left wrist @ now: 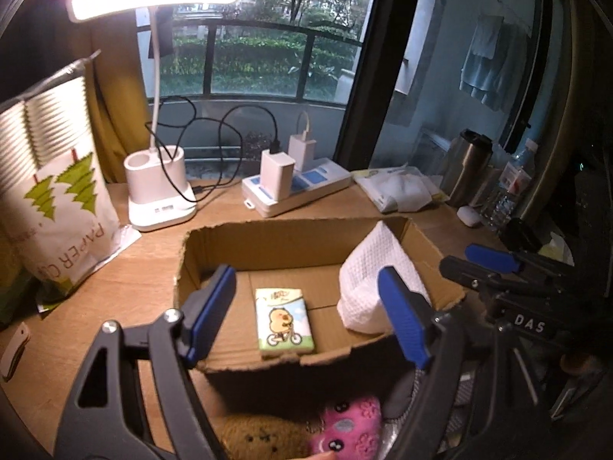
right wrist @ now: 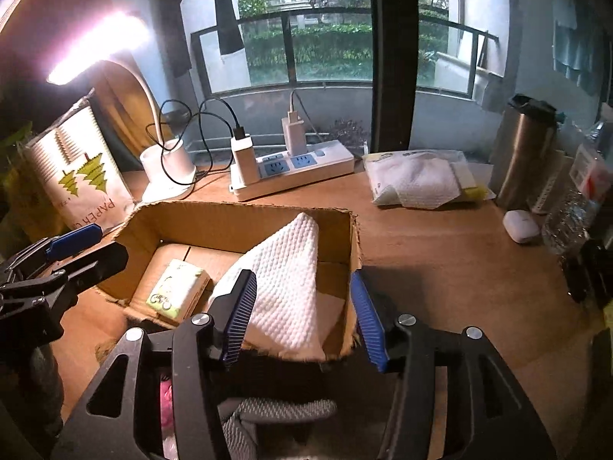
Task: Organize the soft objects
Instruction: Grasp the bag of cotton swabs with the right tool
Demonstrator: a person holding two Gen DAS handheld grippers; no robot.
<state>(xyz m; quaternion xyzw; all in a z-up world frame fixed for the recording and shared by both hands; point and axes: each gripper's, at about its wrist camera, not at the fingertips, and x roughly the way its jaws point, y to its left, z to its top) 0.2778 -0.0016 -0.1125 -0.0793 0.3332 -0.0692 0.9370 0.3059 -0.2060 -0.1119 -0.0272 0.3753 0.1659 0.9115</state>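
An open cardboard box (left wrist: 268, 368) (right wrist: 354, 237) stands on the wooden desk. On its floor lies a tissue pack (left wrist: 285, 320) (right wrist: 178, 287) printed with a cartoon on a bike. A white textured cloth (left wrist: 367, 280) (right wrist: 287, 280) leans in the box's right corner. My left gripper (left wrist: 308, 316) hovers open over the box's near wall, nothing pressed between its blue pads. My right gripper (right wrist: 302, 320) is open at the box's near right edge, with the cloth beyond it, untouched. A pink plush (left wrist: 348, 429), a brown plush (left wrist: 260, 437) and a grey knit item (right wrist: 276, 410) lie in front of the box.
Behind the box stand a lit desk lamp (left wrist: 161, 191), a power strip (right wrist: 295, 172) with chargers and a bag of paper cups (left wrist: 57, 207). On the right are a wipes pack (right wrist: 417, 180), a steel tumbler (right wrist: 525, 153), a white case (right wrist: 521, 226) and a water bottle (right wrist: 574, 211).
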